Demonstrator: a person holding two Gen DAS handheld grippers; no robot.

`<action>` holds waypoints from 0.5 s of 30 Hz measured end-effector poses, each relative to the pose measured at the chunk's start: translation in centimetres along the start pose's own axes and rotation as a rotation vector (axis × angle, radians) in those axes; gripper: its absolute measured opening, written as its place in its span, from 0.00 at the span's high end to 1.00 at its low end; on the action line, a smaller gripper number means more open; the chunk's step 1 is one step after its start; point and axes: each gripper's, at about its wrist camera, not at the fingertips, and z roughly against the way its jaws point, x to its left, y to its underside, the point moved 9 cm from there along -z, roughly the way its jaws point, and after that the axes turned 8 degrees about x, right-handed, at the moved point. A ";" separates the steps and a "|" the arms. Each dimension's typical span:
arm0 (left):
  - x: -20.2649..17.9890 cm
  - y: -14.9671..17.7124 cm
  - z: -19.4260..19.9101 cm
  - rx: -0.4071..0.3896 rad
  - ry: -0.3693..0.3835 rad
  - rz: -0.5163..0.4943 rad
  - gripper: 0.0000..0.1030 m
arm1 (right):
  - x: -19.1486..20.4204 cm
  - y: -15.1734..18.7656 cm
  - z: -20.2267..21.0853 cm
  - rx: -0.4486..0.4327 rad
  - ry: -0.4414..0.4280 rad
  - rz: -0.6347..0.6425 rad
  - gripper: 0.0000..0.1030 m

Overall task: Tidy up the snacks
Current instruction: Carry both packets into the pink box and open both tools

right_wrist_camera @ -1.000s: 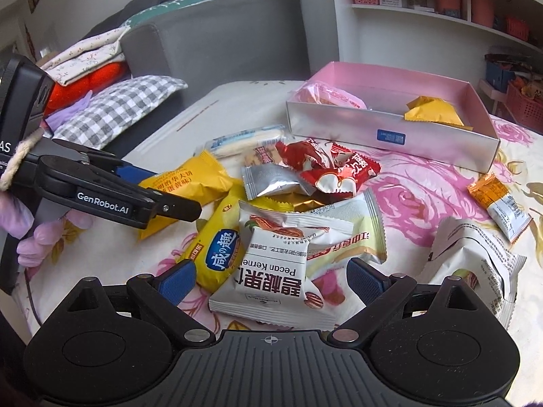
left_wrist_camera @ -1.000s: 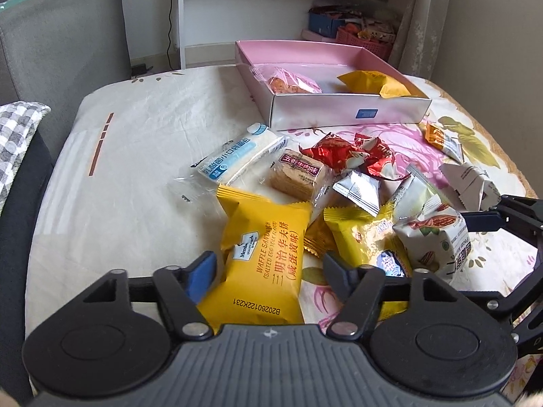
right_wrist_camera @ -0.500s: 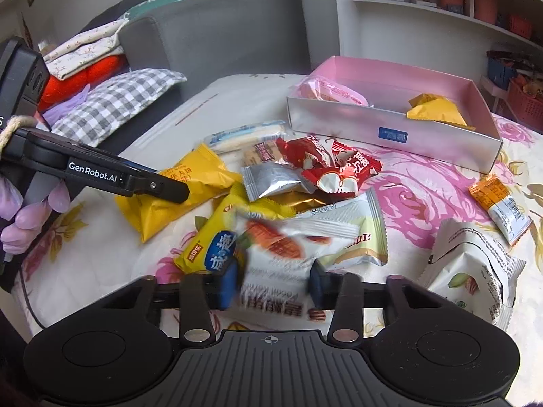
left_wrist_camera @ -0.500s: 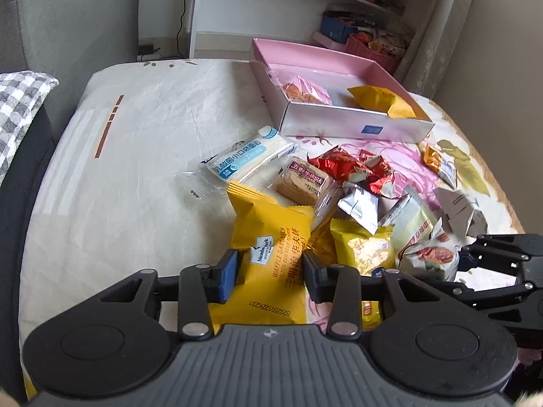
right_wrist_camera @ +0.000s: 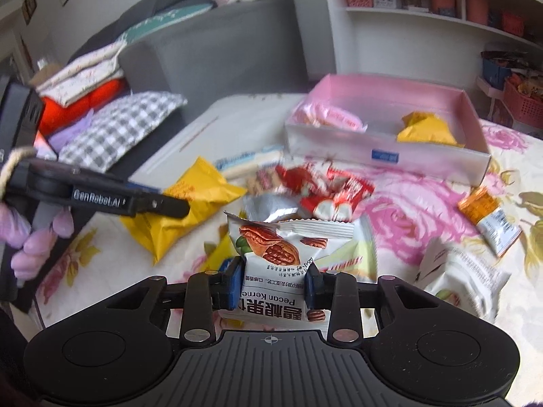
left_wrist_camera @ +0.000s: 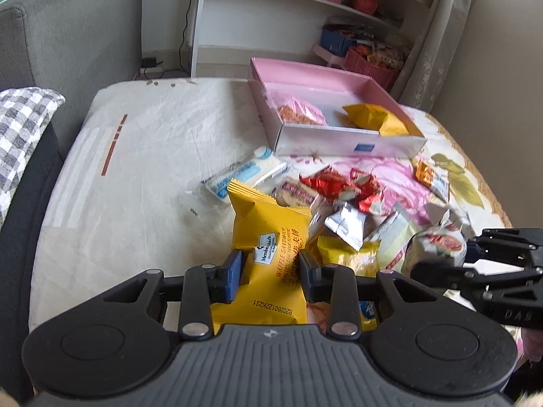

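Left claw (left_wrist_camera: 269,271) pinching yellow waffle packet (left_wrist_camera: 269,237) near bottom edge, so packet stands upward ahead of claw. Right claw (right_wrist_camera: 274,279) pinching pecan kernel bag (right_wrist_camera: 288,257) by lower half, bag upright. Pink box (left_wrist_camera: 346,140) ahead, beyond loose snack pile (left_wrist_camera: 342,200); probably destination for both. Grip low, so packets may swing.

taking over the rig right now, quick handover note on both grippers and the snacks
Left gripper: shut on the yellow waffle sandwich pack.
Right gripper: shut on the pecan kernel pack.
Pink box at the far side of the table holds a pink packet and a yellow packet.
Left to do: put both held packs in the box, then the loose pile between you and it, plus the orange packet and white pouch on the right.
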 end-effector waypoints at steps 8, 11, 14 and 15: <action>-1.0 -2.1 0.6 -0.050 0.017 0.026 0.70 | -3.9 -4.0 1.6 -0.091 0.035 -0.103 0.67; -1.6 -2.9 0.6 -0.066 0.028 0.035 0.70 | -5.6 -5.4 1.9 -0.111 0.046 -0.154 0.67; -2.2 -3.9 0.7 -0.086 0.041 0.051 0.71 | -7.3 -6.7 2.0 -0.130 0.062 -0.200 0.67; -2.4 -4.3 0.6 -0.092 0.044 0.057 0.71 | -8.0 -7.1 2.0 -0.134 0.065 -0.221 0.67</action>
